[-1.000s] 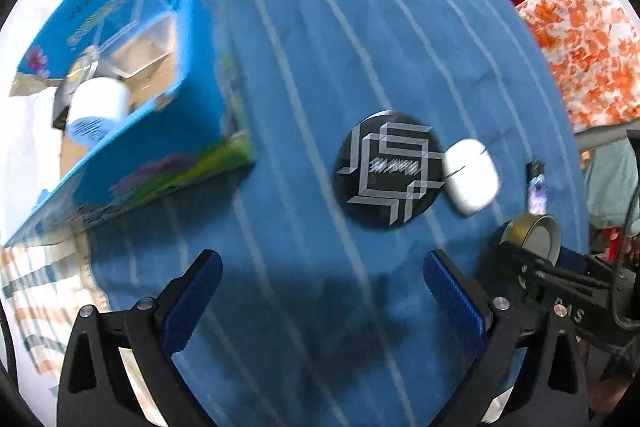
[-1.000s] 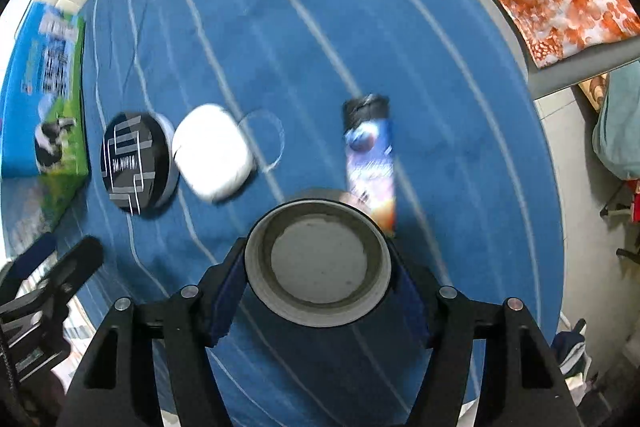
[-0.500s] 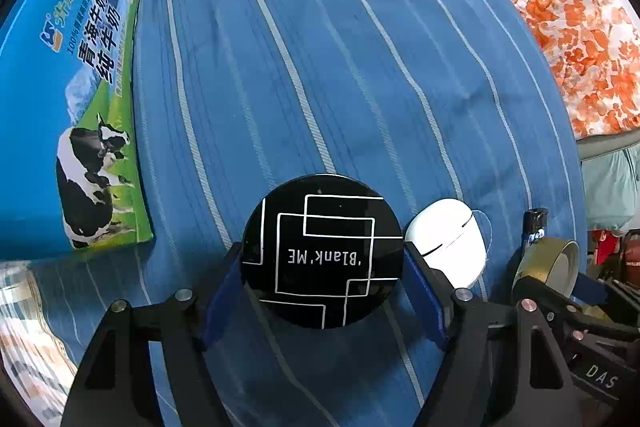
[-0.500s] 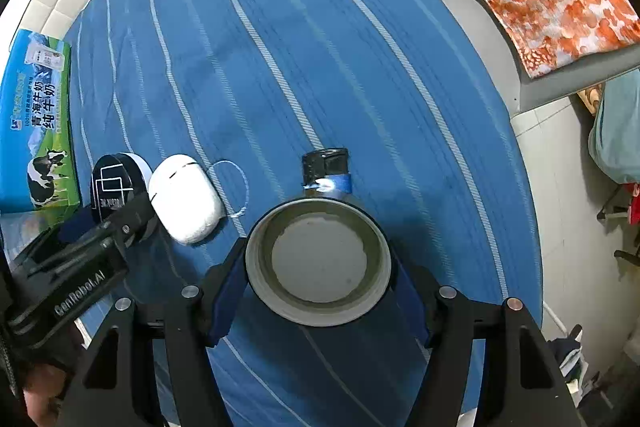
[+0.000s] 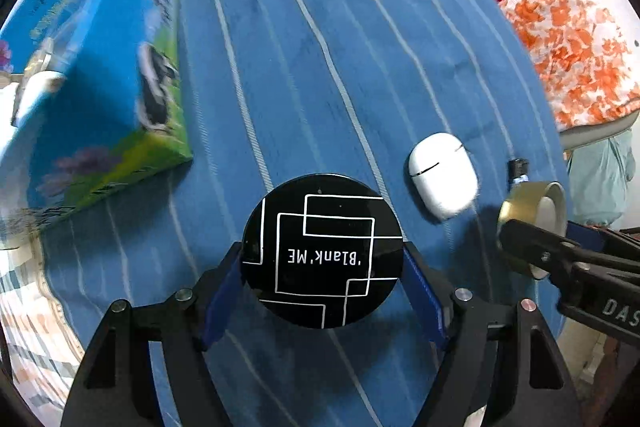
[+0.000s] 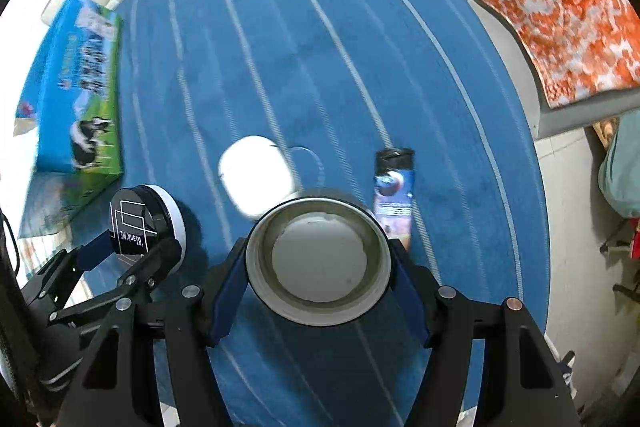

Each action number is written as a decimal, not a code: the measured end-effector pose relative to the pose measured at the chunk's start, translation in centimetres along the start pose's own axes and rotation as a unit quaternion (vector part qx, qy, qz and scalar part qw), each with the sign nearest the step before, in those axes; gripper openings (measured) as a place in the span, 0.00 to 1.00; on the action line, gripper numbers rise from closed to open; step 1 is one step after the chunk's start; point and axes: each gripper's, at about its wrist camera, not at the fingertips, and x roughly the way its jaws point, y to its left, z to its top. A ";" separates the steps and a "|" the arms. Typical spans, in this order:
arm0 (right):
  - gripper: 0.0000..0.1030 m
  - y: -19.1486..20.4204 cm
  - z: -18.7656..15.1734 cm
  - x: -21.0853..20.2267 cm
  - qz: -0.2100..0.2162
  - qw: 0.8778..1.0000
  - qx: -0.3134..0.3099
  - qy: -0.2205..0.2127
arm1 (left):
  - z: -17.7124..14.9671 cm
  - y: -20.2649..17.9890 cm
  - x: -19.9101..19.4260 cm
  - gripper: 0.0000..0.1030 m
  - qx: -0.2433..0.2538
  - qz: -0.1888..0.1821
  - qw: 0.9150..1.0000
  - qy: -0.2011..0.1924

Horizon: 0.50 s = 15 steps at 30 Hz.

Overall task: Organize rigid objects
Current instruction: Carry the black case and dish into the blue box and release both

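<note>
Both loaded. My left hand-held gripper (image 5: pixel 322 291) is clamped on the round black tin with white line pattern and "Blank'ME" lettering (image 5: pixel 322 251), blue pads on its left and right sides. It looks lifted off the cloth, though I can't tell for sure. My right hand-held gripper (image 6: pixel 318 285) is clamped the same way on the roll of gold-coloured tape with a pale core (image 6: pixel 318 261), core hole facing the camera.

Carrier is the bench under a blue cloth with thin white stripes (image 5: pixel 320 47). Not yet picked up on it: the white oval plastic case (image 5: pixel 443 175), near the right edge in the left view, and the small dark cylinder with a blue printed label (image 6: pixel 394 195), lying flat just beside the tape roll, long axis running away from me.

Key relation: the open blue-and-green milk carton box with a cow print (image 5: pixel 100 75) sits at the bench's left edge, ahead-left of the tin. Its opening appears to face up and left, with something white inside, blurred. Left hand is clearly nearer to it; right has to cross the whole bench.

My read: the box is the drop point, left goes first. The cloth between tin and box carries nothing. The two grippers sit close side by side near the front edge, so stagger them.
</note>
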 end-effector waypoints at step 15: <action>0.67 12.9 0.6 -10.3 0.066 0.990 -0.098 -0.077 | -1.7 8.1 -14.5 0.71 -0.038 0.004 0.990 -0.136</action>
